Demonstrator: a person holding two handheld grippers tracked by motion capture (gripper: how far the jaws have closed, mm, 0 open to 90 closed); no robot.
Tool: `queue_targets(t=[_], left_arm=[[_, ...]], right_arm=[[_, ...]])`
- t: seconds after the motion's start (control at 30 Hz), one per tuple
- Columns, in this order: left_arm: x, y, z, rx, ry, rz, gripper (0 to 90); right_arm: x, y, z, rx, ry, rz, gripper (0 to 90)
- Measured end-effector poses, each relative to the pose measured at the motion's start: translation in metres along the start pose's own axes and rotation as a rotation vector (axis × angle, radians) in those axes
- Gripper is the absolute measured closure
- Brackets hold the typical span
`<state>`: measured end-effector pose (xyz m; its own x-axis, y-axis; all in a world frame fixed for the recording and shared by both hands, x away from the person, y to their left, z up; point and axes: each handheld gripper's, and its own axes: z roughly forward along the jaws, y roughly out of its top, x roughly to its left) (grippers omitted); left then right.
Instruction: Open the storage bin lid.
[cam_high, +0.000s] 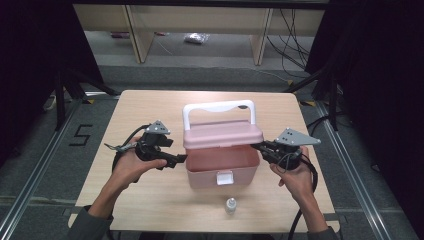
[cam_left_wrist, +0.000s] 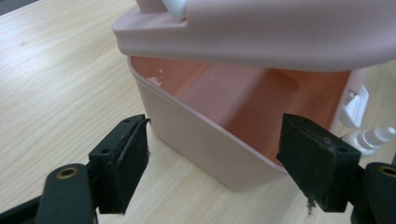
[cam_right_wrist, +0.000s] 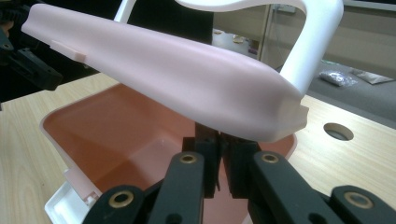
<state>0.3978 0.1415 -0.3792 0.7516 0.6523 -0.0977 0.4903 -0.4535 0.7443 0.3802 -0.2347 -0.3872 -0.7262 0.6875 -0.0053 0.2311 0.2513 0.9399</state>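
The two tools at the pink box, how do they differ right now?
The left tool is wide open, its jaws straddling a corner of the pink box. The right tool is shut, jaws pressed together under the raised lid. Both are black and hand-held, one on each side of the box.

The raised lid (cam_high: 222, 134) overhangs the pink box (cam_high: 223, 172), leaving only a wedge-shaped gap into the cavity from the front. Both box ends are flanked, by the left gripper (cam_high: 181, 159) and right gripper (cam_high: 256, 146). Bare desk (cam_high: 150, 207) in front, apart from a small bottle (cam_high: 230, 205).
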Motion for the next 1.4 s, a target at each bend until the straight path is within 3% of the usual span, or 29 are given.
queue_targets(t=[0.13,0.2,0.43,0.6,0.63,0.7,0.8,0.87,0.93,1.0,1.03,1.1,1.13,1.2,1.27,1.33,1.4], left_arm=[[-0.001,-0.003,0.007,0.012,-0.005,-0.014,23.5],[-0.001,-0.003,0.011,0.013,-0.015,-0.020,22.7],[-0.006,-0.007,0.027,0.022,-0.027,-0.024,29.2],[-0.010,-0.010,0.033,0.048,-0.039,0.014,35.7],[-0.010,-0.010,0.033,0.049,-0.039,0.017,37.7],[-0.011,-0.010,0.034,0.046,-0.033,0.019,39.1],[-0.012,-0.011,0.033,0.041,-0.032,0.016,40.5],[-0.011,-0.012,0.033,0.039,-0.031,0.012,41.8],[-0.011,-0.012,0.033,0.036,-0.027,0.011,42.7],[-0.012,-0.012,0.033,0.037,-0.027,0.011,43.6],[-0.012,-0.012,0.032,0.038,-0.026,0.013,43.8],[-0.012,-0.012,0.032,0.039,-0.028,0.009,44.2],[-0.012,-0.013,0.033,0.037,-0.027,0.002,44.5],[-0.011,-0.012,0.032,0.043,-0.033,0.007,45.1],[-0.010,-0.012,0.032,0.046,-0.035,0.009,45.7],[-0.009,-0.012,0.032,0.048,-0.040,0.006,46.1],[-0.009,-0.012,0.032,0.049,-0.042,0.006,46.6]], right_arm=[[0.001,0.000,0.000,0.006,0.003,0.025,86.0],[0.000,0.000,0.001,-0.006,-0.007,-0.001,86.1],[0.001,0.000,0.001,0.002,0.004,0.017,85.8],[0.000,0.000,0.004,-0.008,-0.006,0.007,85.8],[0.002,0.001,0.003,0.003,-0.003,0.032,85.6],[-0.002,0.002,0.003,0.003,-0.003,-0.011,85.5],[0.000,0.002,0.004,-0.003,-0.008,0.018,85.8],[-0.002,0.003,0.004,0.010,0.004,0.019,86.1],[-0.003,0.004,0.005,-0.017,0.004,0.011,86.4],[-0.004,0.006,0.004,0.000,-0.001,0.008,86.5],[-0.003,0.007,0.005,-0.008,-0.009,0.026,86.6],[-0.007,0.009,0.006,-0.017,0.001,0.001,86.7],[-0.008,0.010,0.006,-0.022,-0.015,-0.008,86.7],[-0.007,0.010,0.007,-0.021,0.001,0.029,86.8],[-0.013,0.011,0.009,-0.030,-0.005,0.002,87.0],[-0.014,0.011,0.011,-0.018,-0.005,0.030,87.2],[-0.017,0.012,0.013,-0.023,0.008,0.027,87.3]])
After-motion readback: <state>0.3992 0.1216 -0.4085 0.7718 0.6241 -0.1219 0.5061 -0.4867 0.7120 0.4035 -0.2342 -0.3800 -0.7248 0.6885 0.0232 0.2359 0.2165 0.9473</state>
